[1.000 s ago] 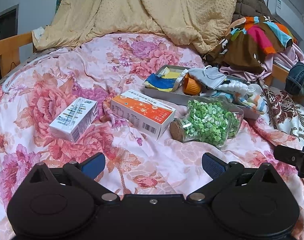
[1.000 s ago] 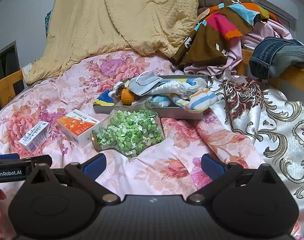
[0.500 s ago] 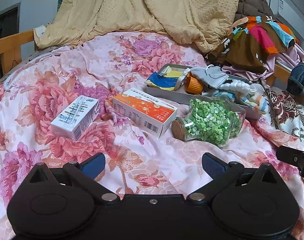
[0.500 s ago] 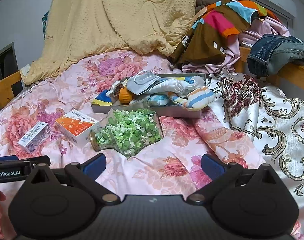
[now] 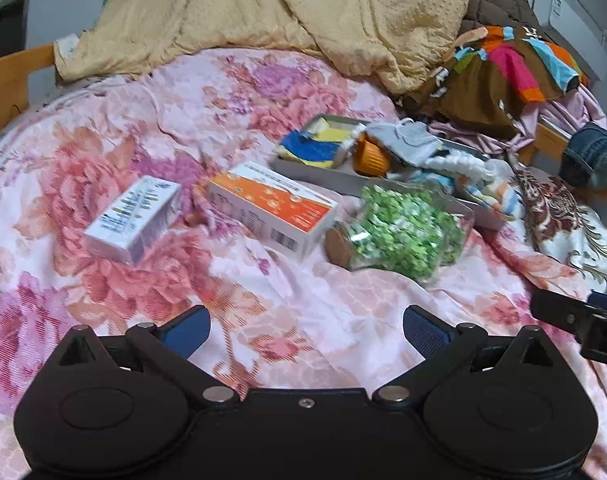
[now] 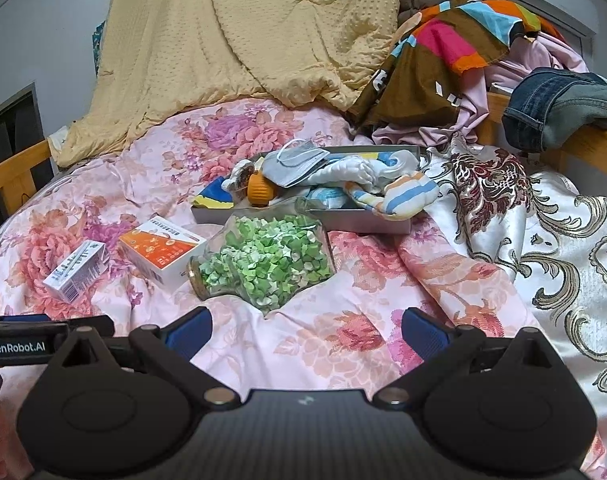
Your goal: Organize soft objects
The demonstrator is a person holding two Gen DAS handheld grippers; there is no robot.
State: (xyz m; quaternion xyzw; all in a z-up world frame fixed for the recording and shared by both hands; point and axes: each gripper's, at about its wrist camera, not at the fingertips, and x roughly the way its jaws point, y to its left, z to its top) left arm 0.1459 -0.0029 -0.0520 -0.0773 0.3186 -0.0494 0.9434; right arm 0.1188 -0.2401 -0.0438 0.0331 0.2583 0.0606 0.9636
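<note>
A grey tray [image 6: 359,216] [image 5: 315,170] on the floral bedspread holds soft things: a grey face mask [image 6: 293,166] [image 5: 411,144], a striped sock [image 6: 403,196], white cloth [image 6: 343,172], a blue-yellow cloth [image 6: 213,196] [image 5: 309,150] and an orange piece [image 6: 259,192] [image 5: 369,156]. My left gripper [image 5: 305,326] is open and empty, low over the bedspread, well short of the tray. My right gripper [image 6: 305,326] is open and empty, just short of the jar.
A glass jar of green paper stars [image 6: 263,264] [image 5: 399,234] lies on its side before the tray. An orange-white box [image 5: 271,210] [image 6: 161,250] and a white box [image 5: 133,220] [image 6: 75,272] lie left. A yellow blanket [image 6: 243,40], piled clothes [image 6: 455,60] and jeans [image 6: 559,104] lie behind.
Both grippers have drawn back and risen slightly, so the scene sits a little farther away. Nothing on the bed has moved; both stay open.
</note>
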